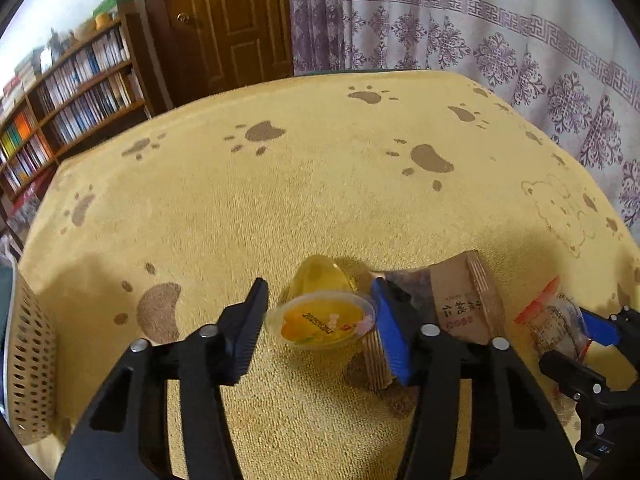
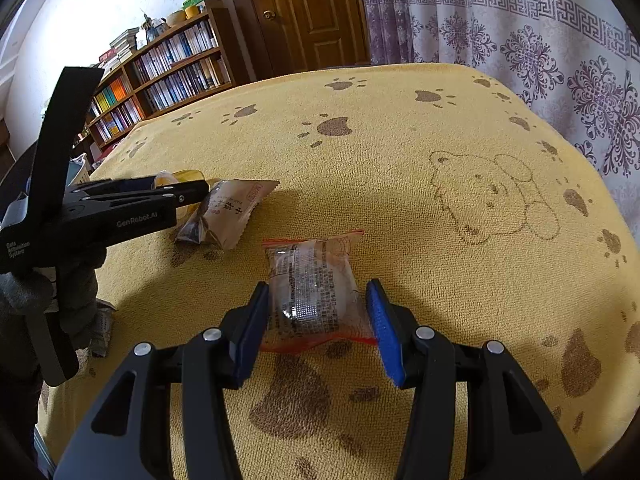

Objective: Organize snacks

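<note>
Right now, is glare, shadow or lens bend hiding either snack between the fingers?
Left wrist view: the jelly cup is sharp between the open left gripper, its date print readable; the bookshelf bows with fisheye curve. Right wrist view: glare whitens part of the clear snack packet inside the open right gripper, and gripper shadow darkens the yellow towel beneath it.

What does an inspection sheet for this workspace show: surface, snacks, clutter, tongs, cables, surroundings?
Surface: yellow paw-print towel covers the table.
Job's things: two jelly cups; brown snack packet; clear red-edged packet; perforated basket at the left edge.
Clutter: small wrapper near the gloved hand.
Tongs: left tongs open around the near jelly cup; right tongs open, straddling the clear packet.
Cables: nothing seen.
Surroundings: bookshelf, wooden door, patterned curtain.
</note>
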Action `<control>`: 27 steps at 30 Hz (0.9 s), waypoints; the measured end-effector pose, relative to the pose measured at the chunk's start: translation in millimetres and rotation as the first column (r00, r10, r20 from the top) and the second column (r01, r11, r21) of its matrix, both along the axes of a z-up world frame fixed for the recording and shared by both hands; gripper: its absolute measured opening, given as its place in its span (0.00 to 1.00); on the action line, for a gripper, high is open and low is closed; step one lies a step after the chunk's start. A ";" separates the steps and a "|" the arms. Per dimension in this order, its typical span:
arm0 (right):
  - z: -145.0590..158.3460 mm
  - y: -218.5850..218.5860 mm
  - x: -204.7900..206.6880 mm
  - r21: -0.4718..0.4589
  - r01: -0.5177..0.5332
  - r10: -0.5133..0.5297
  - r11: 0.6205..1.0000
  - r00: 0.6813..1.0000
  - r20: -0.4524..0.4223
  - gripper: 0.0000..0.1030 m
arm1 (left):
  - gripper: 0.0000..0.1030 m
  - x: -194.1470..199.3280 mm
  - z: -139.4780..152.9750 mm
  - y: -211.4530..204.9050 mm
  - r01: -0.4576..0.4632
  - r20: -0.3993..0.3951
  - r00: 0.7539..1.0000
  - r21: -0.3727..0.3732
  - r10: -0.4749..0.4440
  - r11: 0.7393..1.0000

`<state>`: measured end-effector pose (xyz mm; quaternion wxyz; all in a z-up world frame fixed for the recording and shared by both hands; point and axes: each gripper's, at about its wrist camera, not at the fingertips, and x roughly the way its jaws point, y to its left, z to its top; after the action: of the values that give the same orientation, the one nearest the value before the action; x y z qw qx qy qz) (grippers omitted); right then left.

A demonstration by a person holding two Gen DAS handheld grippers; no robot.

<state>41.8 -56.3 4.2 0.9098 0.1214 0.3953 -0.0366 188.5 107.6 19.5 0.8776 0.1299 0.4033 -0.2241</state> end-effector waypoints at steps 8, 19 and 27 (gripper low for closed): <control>-0.2 -0.2 -0.1 0.003 0.000 0.000 1.000 1.000 0.001 0.49 | 0.49 -8.9 -0.8 8.3 -0.007 0.000 1.000 -0.023 0.007 1.000; -0.3 -0.1 -0.4 0.007 0.000 0.000 1.000 1.000 0.002 0.49 | 0.49 -29.0 2.9 31.7 -0.067 0.010 0.998 -0.040 0.067 0.997; -0.4 -0.8 -0.6 0.008 0.000 0.000 1.000 1.000 0.002 0.49 | 0.49 -53.1 15.3 47.3 -0.078 0.058 0.995 -0.045 0.081 0.996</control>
<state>41.1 -57.1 3.9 0.9096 0.1249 0.3946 -0.0351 135.4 154.8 34.8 0.9001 0.1014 0.3769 -0.1937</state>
